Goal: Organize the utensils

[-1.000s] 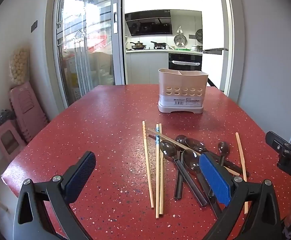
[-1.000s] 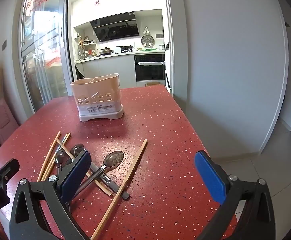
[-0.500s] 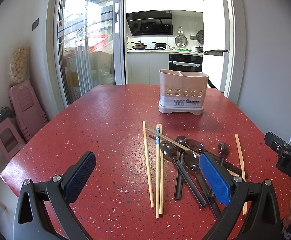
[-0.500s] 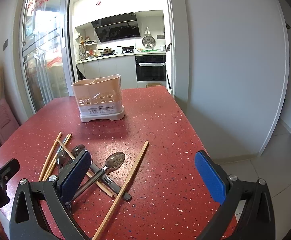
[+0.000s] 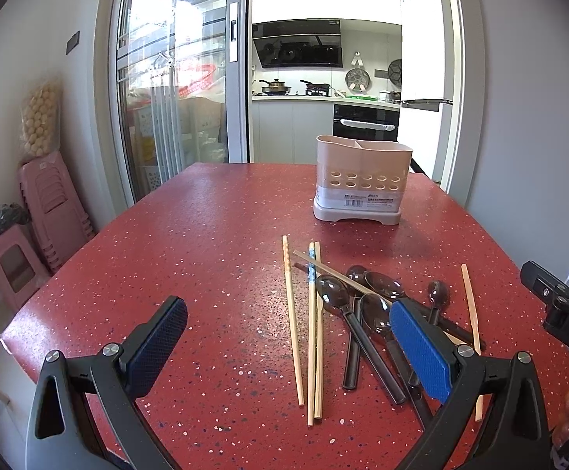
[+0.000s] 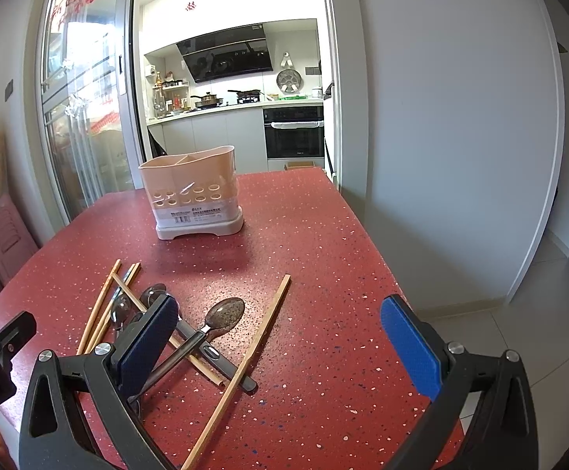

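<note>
With both your left gripper [image 5: 284,346] and right gripper [image 6: 280,342] spread wide and empty above the red table [image 5: 206,235], pinch the light, stiff, slippery chopsticks [image 5: 311,325] mid-shaft, beside the piled spoons [image 5: 374,305] short of the caddy [image 5: 362,184].

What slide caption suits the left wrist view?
Open left gripper above chopsticks and spoons; utensil holder empty behind.

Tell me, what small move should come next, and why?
Probably lower the right gripper onto the lone chopstick. Both grippers are open and empty, the holder holds nothing visible, and that chopstick lies nearest between its fingers, apart from the pile.
</note>
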Demonstrator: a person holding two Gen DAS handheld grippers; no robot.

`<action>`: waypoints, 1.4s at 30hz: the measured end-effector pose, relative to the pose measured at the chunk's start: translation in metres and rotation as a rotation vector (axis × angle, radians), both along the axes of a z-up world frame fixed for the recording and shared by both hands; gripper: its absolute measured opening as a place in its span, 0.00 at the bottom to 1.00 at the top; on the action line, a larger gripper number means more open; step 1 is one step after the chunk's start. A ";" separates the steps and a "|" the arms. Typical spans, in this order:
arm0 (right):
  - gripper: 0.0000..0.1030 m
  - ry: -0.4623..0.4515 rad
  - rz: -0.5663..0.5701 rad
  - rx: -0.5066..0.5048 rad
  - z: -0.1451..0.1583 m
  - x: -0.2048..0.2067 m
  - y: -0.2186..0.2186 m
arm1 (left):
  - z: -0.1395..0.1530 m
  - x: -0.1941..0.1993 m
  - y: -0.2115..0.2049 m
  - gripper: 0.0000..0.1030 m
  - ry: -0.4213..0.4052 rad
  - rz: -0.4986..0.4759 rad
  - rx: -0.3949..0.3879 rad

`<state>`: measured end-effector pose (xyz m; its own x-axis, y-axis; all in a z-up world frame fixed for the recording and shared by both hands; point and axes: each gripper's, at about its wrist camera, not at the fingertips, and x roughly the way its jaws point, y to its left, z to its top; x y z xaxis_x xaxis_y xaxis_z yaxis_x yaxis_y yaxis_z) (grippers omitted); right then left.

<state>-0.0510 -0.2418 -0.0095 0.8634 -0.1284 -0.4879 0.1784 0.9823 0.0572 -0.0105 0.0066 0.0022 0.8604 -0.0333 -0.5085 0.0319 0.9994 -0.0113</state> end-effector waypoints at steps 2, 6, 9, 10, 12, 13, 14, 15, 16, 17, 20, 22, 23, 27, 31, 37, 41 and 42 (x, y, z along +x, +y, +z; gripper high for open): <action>1.00 -0.001 -0.001 0.001 0.000 0.000 0.000 | 0.000 0.000 0.001 1.00 0.001 0.000 0.001; 1.00 0.000 0.000 0.005 -0.001 0.001 -0.001 | 0.000 0.001 0.001 1.00 -0.001 -0.001 0.000; 1.00 0.000 0.001 0.005 -0.001 0.001 -0.001 | 0.000 0.001 0.001 1.00 0.002 -0.004 0.000; 1.00 0.000 0.001 0.004 -0.001 0.001 -0.001 | 0.000 0.001 0.001 1.00 0.002 -0.004 0.000; 1.00 -0.002 0.001 0.004 0.000 0.001 0.000 | 0.001 0.002 0.001 1.00 0.001 -0.005 0.002; 1.00 -0.003 0.001 0.003 0.000 0.001 0.000 | 0.001 0.001 0.001 1.00 0.000 -0.006 0.002; 1.00 -0.003 0.001 0.003 0.000 0.001 0.000 | 0.001 0.001 0.001 1.00 -0.001 -0.006 0.002; 1.00 -0.003 0.001 0.002 0.000 0.001 0.001 | 0.001 0.001 0.002 1.00 -0.002 -0.005 0.002; 1.00 -0.003 0.001 0.003 0.000 0.000 0.000 | 0.001 0.001 0.001 1.00 -0.002 -0.004 0.002; 1.00 -0.003 0.002 0.003 0.000 0.001 0.001 | 0.001 0.000 0.002 1.00 -0.002 -0.005 0.002; 1.00 -0.004 0.002 0.004 0.000 0.001 0.001 | 0.002 0.001 0.002 1.00 -0.001 -0.008 0.003; 1.00 -0.003 0.003 0.003 0.001 0.001 0.001 | 0.002 0.001 0.002 1.00 -0.003 -0.008 0.003; 1.00 -0.005 0.003 0.002 0.000 0.001 0.001 | 0.002 0.000 0.001 1.00 -0.003 -0.009 0.004; 1.00 -0.004 0.002 0.003 0.000 0.000 0.001 | 0.002 0.000 0.002 1.00 -0.004 -0.009 0.003; 1.00 -0.003 0.004 0.004 0.000 0.000 0.002 | 0.002 0.000 0.001 1.00 -0.004 -0.008 0.004; 1.00 -0.005 0.007 0.001 0.001 -0.001 0.005 | 0.002 -0.001 0.001 1.00 -0.005 -0.008 0.004; 1.00 -0.004 0.005 0.002 0.002 -0.003 0.007 | 0.002 -0.001 0.001 1.00 -0.004 -0.009 0.004; 1.00 -0.005 0.005 0.002 0.002 -0.003 0.006 | 0.002 -0.001 0.001 1.00 -0.004 -0.009 0.003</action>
<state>-0.0537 -0.2357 -0.0079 0.8664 -0.1230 -0.4840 0.1731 0.9831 0.0600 -0.0111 0.0078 0.0041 0.8624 -0.0394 -0.5048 0.0409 0.9991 -0.0080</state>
